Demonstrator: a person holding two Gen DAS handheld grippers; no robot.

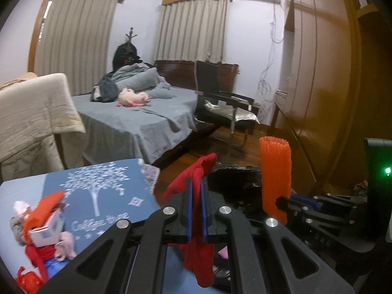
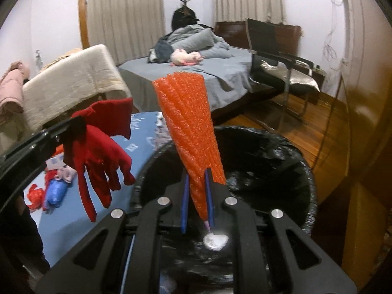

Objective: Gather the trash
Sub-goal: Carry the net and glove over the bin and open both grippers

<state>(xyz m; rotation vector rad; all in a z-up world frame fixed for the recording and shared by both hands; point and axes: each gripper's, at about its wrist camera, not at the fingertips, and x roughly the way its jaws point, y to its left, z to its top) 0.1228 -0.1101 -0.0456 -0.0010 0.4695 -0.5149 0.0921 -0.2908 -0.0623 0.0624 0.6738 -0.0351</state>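
Right wrist view only, red glove's (image 2: 98, 156) fingers, bin (image 2: 281, 156) interior

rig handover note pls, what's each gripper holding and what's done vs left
Left gripper: shut on a limp red fabric glove.
Right gripper: shut on an orange foam net sleeve, over the black-lined trash bin.
Done: both pieces picked up; neither dropped in yet.
Left: release both into the bin, then clear the pile of red, pink and blue scraps on the blue table.
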